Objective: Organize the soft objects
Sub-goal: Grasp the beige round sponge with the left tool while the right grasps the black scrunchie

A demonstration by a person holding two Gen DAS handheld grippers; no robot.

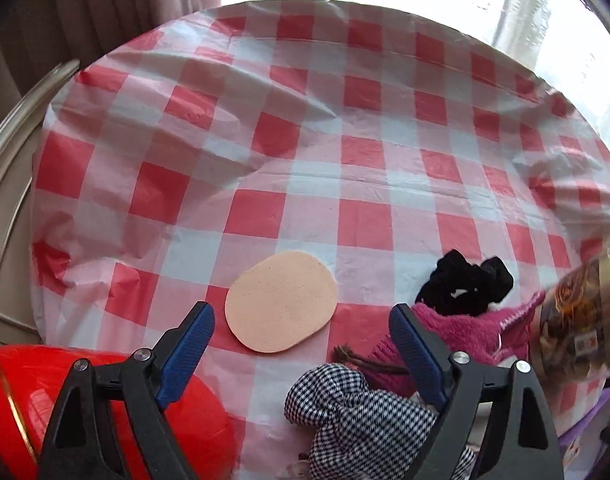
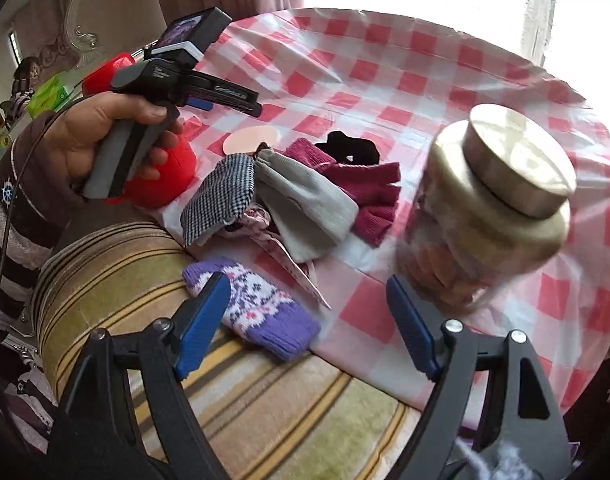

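Both my left fingers (image 1: 301,344) and right fingers (image 2: 309,316) gape empty; sponge (image 1: 281,302) mid-frame, jar (image 2: 489,208) at right.

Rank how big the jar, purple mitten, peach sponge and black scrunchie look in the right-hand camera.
1. Jar, though it is nearest
2. Purple mitten
3. Black scrunchie and peach sponge: alike, unranked

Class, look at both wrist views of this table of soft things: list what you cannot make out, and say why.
- Jar contents: motion blur in the right wrist view; cut off by the frame edge in the left.
- Houndstooth cloth: partly behind the left gripper finger, left wrist view.
- Floral fabric: mostly buried under the grey pouch, right wrist view.
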